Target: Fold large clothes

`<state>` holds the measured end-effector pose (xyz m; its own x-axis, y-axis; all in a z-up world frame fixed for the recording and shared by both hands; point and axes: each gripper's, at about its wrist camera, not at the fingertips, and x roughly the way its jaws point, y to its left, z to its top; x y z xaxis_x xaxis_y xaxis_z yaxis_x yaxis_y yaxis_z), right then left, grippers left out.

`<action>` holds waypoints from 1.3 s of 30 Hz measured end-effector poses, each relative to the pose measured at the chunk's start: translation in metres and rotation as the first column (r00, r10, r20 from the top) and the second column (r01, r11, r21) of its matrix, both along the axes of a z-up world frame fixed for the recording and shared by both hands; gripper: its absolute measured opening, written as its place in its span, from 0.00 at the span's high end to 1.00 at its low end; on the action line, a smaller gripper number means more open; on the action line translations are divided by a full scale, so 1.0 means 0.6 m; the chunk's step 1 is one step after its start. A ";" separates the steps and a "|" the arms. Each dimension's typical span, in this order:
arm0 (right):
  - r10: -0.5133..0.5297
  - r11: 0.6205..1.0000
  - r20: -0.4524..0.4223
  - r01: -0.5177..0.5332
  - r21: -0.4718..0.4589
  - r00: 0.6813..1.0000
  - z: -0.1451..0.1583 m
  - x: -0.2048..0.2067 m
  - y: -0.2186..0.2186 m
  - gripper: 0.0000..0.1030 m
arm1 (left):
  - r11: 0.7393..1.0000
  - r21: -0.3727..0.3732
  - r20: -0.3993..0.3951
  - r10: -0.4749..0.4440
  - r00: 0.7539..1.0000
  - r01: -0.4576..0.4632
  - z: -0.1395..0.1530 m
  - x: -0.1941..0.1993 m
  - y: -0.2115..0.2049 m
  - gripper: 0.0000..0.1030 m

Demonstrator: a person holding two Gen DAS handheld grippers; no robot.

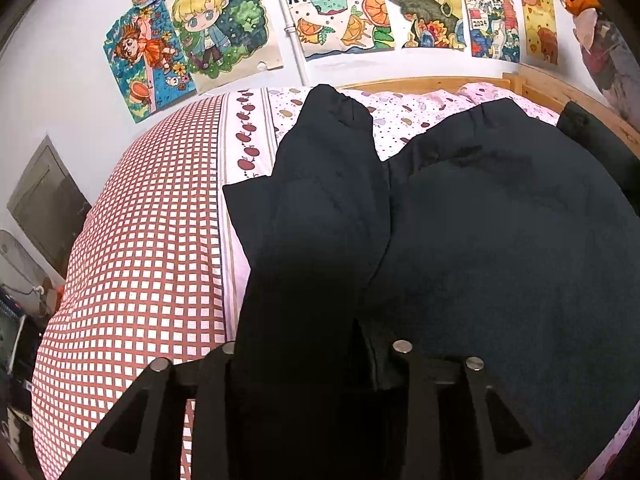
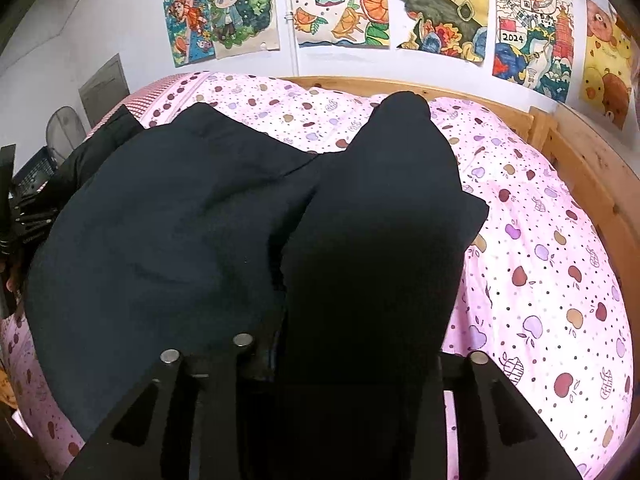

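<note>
Several drawings (image 2: 440, 8) hang above pink quilt (image 2: 540, 260) under dark garment (image 2: 180, 240).

On the white wall above the bed, the colourful hand-drawn poster of red buildings and a pagoda (image 2: 532, 28) carries a small white tag reading "2024". The fruit-drink drawing with orange slices (image 2: 340, 4) has dark Chinese characters at its upper left, too blurred to read for certain.
</note>
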<state>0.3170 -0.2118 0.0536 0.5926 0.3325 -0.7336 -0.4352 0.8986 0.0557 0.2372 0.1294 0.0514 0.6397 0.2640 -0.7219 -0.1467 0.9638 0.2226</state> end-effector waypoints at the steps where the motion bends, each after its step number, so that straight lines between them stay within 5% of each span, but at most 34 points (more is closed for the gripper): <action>1: -0.010 1.000 0.000 0.011 -0.010 1.000 0.000 -0.002 0.002 0.63 | 1.000 -0.002 -0.001 0.004 1.000 -0.004 0.001 0.000 0.000 0.64; 7: -0.125 0.991 -0.018 0.124 -0.043 0.992 0.010 -0.008 0.000 0.54 | 0.997 -0.020 -0.010 0.070 0.997 -0.070 0.014 -0.012 -0.002 0.53; 10: -0.208 0.976 0.004 0.208 -0.059 0.978 0.028 -0.024 -0.008 0.51 | 0.993 -0.074 0.013 0.093 0.996 -0.092 0.034 -0.035 -0.007 0.35; 11: -0.228 0.972 0.012 0.228 -0.060 0.974 0.035 -0.030 -0.010 0.43 | 0.992 -0.086 0.033 0.100 0.994 -0.097 0.043 -0.047 -0.011 0.24; 12: -0.252 0.966 0.032 0.254 -0.057 0.967 0.046 -0.040 -0.013 0.27 | 0.991 -0.092 0.053 0.103 0.993 -0.098 0.052 -0.059 -0.015 0.20; 14: -0.286 0.956 0.087 0.291 -0.043 0.954 0.080 -0.069 -0.017 0.15 | 0.991 -0.100 0.109 0.096 0.989 -0.085 0.079 -0.092 -0.029 0.14; 19: -0.256 0.967 0.171 0.256 0.023 0.951 0.145 -0.165 0.003 0.14 | 0.997 -0.075 0.236 0.020 0.972 -0.002 0.131 -0.185 -0.077 0.01; 25: -0.226 0.973 0.316 0.199 0.117 0.921 0.174 -0.312 0.035 0.14 | 0.996 -0.064 0.376 -0.039 0.926 0.068 0.150 -0.281 -0.118 0.00; 31: -0.161 0.987 0.456 0.141 0.078 0.875 0.164 -0.423 0.067 0.06 | 0.990 -0.093 0.460 -0.053 0.886 0.107 0.147 -0.355 -0.139 0.00; 39: -0.258 0.966 0.453 0.228 0.121 0.854 0.137 -0.469 0.062 0.05 | 0.981 -0.156 0.486 -0.026 0.873 0.116 0.103 -0.416 -0.143 0.00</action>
